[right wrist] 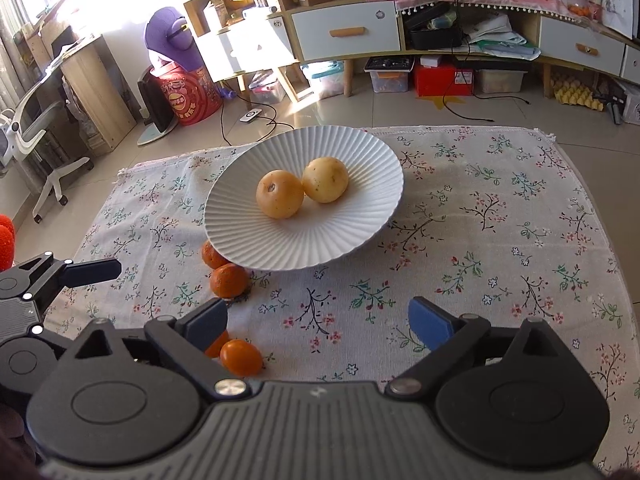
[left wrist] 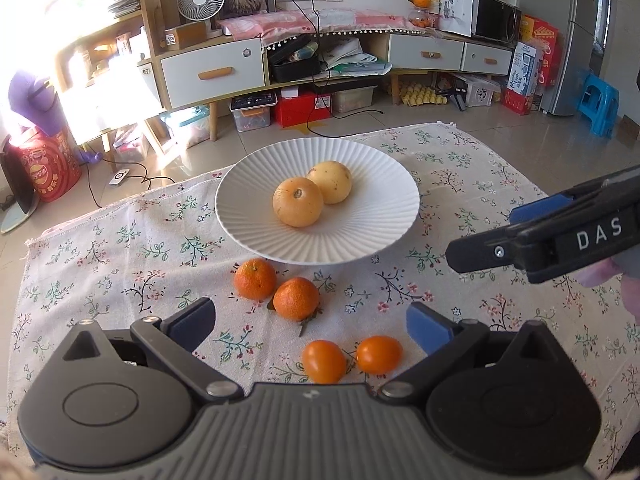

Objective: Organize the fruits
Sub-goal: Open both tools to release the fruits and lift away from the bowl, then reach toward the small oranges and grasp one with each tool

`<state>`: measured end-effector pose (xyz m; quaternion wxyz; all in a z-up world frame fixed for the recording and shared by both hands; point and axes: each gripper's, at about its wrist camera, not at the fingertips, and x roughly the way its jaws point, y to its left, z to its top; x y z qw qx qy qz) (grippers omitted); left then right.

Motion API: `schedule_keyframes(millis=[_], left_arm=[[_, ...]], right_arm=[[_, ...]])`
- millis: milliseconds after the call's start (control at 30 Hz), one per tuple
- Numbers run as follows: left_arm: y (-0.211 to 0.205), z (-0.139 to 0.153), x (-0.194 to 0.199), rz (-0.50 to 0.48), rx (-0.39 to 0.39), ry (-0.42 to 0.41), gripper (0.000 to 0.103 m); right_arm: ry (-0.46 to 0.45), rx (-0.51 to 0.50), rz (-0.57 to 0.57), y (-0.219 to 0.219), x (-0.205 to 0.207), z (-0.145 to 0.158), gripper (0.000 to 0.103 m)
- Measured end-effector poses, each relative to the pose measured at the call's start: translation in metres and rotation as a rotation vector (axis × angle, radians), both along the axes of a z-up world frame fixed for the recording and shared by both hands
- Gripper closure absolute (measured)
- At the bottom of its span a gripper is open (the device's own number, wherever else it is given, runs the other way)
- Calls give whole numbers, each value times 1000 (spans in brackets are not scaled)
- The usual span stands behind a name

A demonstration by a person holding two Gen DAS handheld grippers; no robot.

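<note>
From my left wrist camera, the left gripper (left wrist: 310,326) stands wide open with nothing between its blue pads, and I judge it is held that way because it is lined up over fruit not yet sorted: two small glossy orange kumquat-like fruits (left wrist: 351,358) lie on the flowered cloth (left wrist: 120,248) between its fingers and close to its body, and two dimpled orange mandarins (left wrist: 276,290) lie just ahead of its fingertips. Beyond those sits the white ribbed plate (left wrist: 360,236), already holding two pale yellow round fruits (left wrist: 312,194) that touch each other, which suggests like goes with like. The right gripper (left wrist: 476,254) reaches in from the right, beside the plate. From my right wrist camera, the right gripper (right wrist: 318,322) is likewise spread wide and empty over bare cloth; the plate is ahead and slightly left, the mandarins (right wrist: 224,274) tucked against its near-left rim, the kumquats (right wrist: 240,356) by my left finger, one partly hidden. The left gripper (right wrist: 92,272) shows at the left edge, though I see only one finger clearly.
</note>
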<state>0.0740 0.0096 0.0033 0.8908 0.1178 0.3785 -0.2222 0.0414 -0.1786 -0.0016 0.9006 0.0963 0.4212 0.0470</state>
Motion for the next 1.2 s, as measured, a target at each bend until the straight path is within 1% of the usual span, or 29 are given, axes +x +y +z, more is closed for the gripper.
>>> schedule_keyframes(millis=[167, 333, 500, 667, 767, 933, 1000, 1067, 1133, 1200], left_arm=[[10, -7, -10, 6, -6, 13, 24], [15, -21, -26, -23, 2, 19, 24], [10, -34, -49, -84, 13, 51, 24], [4, -34, -66, -151, 9, 58, 24], [2, -35, -74, -174, 0, 62, 24], [-5, -39, -84, -227, -6, 80, 25], [-7, -40, -86, -249, -9, 78, 25], [-7, -41, -87, -263, -15, 81, 25], [-7, -42, -85, -276, -25, 91, 26], [-7, -43, -82, -278, -34, 93, 29]], right_arm=[[-4, -11, 14, 0, -16, -5, 5], [-11, 6, 31, -1, -32, -12, 4], [3, 2, 69, -1, -50, -23, 4], [22, 9, 95, 0, -63, -30, 4], [29, 13, 113, 1, -70, -32, 4], [73, 22, 123, 0, -78, -37, 4], [102, 23, 137, -1, -82, -40, 5], [110, 21, 164, -2, -87, -42, 6], [114, 15, 181, -3, -90, -44, 9], [109, 6, 182, -5, -92, -45, 14]])
